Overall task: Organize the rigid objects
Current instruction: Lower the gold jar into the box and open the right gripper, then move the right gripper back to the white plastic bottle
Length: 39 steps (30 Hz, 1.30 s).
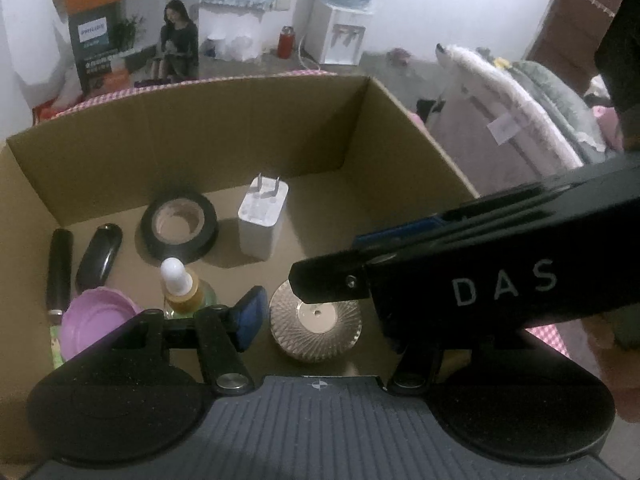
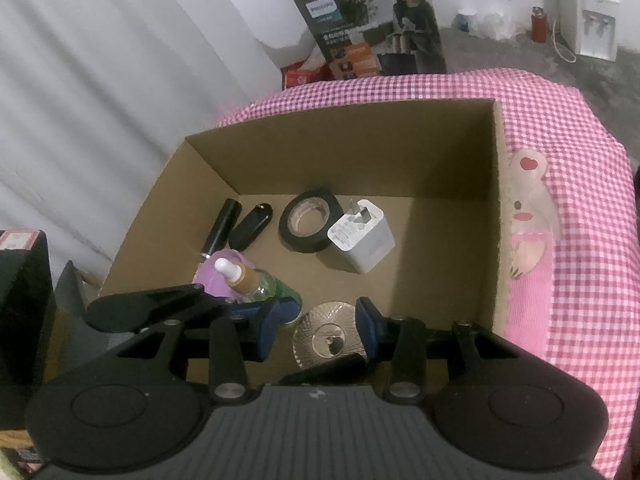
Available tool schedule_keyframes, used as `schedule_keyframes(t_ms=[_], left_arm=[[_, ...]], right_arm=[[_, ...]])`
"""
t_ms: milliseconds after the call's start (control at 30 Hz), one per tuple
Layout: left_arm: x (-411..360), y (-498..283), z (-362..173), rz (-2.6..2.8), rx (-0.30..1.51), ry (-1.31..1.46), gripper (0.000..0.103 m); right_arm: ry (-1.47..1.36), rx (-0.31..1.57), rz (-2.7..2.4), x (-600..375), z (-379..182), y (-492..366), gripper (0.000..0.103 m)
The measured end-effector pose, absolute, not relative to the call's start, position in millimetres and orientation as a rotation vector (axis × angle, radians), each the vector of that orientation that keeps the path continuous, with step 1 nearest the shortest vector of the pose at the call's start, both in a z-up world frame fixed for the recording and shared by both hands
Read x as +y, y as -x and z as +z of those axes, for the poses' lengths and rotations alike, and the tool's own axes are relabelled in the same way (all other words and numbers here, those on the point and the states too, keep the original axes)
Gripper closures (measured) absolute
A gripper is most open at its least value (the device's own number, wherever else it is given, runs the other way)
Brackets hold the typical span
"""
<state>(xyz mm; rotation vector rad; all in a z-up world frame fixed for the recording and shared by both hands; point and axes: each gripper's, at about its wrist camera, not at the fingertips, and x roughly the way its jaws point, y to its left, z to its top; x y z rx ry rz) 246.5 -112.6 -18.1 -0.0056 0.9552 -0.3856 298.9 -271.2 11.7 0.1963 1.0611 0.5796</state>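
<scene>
Both grippers hung over an open box (image 2: 496,200). The right gripper (image 2: 318,326) stood partly open, its blue pads either side of a gold disc (image 2: 320,320) on the box floor, not pressing it. The left gripper (image 1: 304,292) was also open, empty. Beyond lay a dropper bottle (image 2: 248,280), tape (image 2: 308,220) and charger (image 2: 364,236)

We see open floor along the right side of the cardboard box (image 2: 496,200); the left is crowded by the tape roll (image 2: 306,222), charger (image 2: 362,242) and dropper bottle (image 2: 256,282).
</scene>
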Motion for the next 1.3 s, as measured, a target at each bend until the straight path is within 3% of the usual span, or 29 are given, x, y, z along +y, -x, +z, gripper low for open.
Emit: schedule_keyframes(t_ms=[367, 767, 1067, 1300], left_arm=[[-109.8, -211.5, 13.7, -0.415, 0.823, -0.049, 0.028], [-74.9, -128.6, 56.6, -0.416, 0.642, -0.105, 0.005], [-32.6, -81.9, 44.8, -0.302, 0.621, -0.12, 0.003], [-1.8, -75.2, 22.1, -0.185, 0.643, -0.117, 0.003]], right_arm=[[-0.291, 0.897, 0.57, -289.2, 44.0, -259.1, 0.057], [-0.41, 0.675, 0.597, -297.0, 89.2, -169.2, 0.03], [-0.397, 0.648, 0.595, -266.6, 75.9, -130.4, 0.009], [-0.37, 0.711, 0.647, -230.7, 54.6, -126.9, 0.009]])
